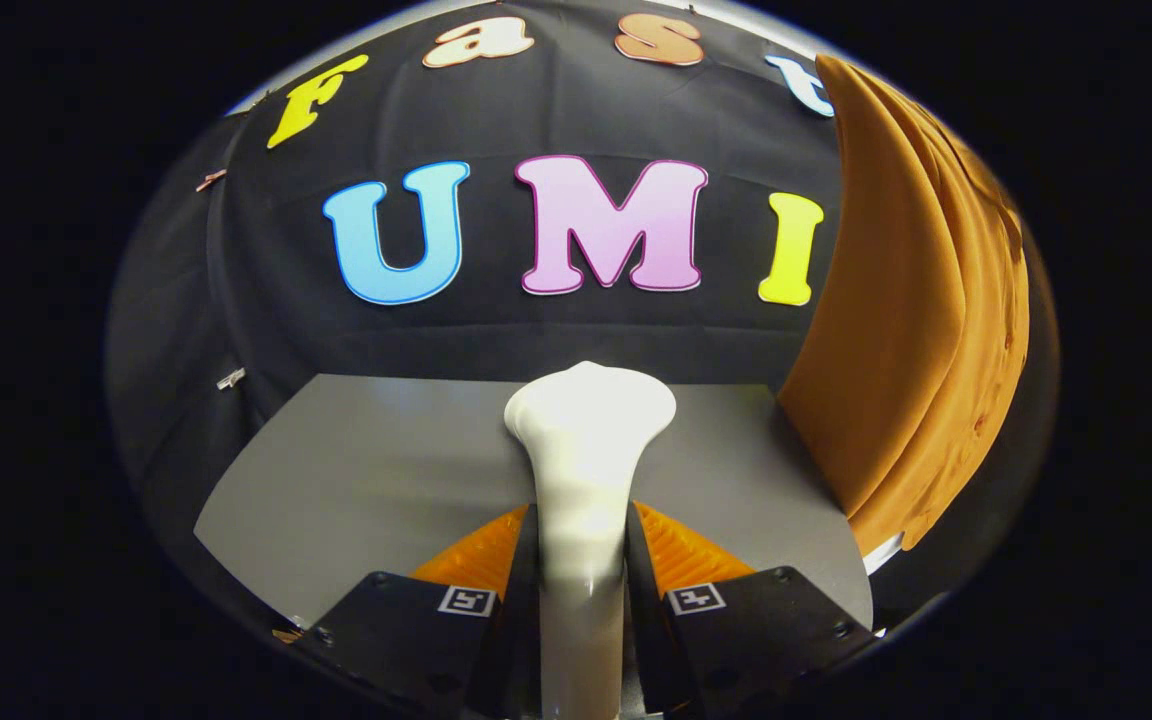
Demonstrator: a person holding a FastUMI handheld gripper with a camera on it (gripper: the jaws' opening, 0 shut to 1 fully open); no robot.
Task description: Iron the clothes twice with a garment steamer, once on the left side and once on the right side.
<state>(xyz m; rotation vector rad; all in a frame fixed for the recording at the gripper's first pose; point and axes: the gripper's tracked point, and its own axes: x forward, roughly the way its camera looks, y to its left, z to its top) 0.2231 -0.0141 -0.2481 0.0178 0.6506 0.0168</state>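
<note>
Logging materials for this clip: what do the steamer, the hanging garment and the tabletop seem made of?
Garment steamer, clamped between the gripper fingers: likely glossy white plastic, with soft highlights. Orange garment beyond, to the right: thin woven cloth, draping in long folds. Grey tabletop: smooth matte board or laminate, exact material unclear.

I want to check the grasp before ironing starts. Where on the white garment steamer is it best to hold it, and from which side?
Grip the garment steamer on its slim neck, below the flared head, coming from behind along its length. The gripper does so now: both fingers press the neck's sides, head pointing ahead over the grey table, with the orange garment off to the right.
</note>
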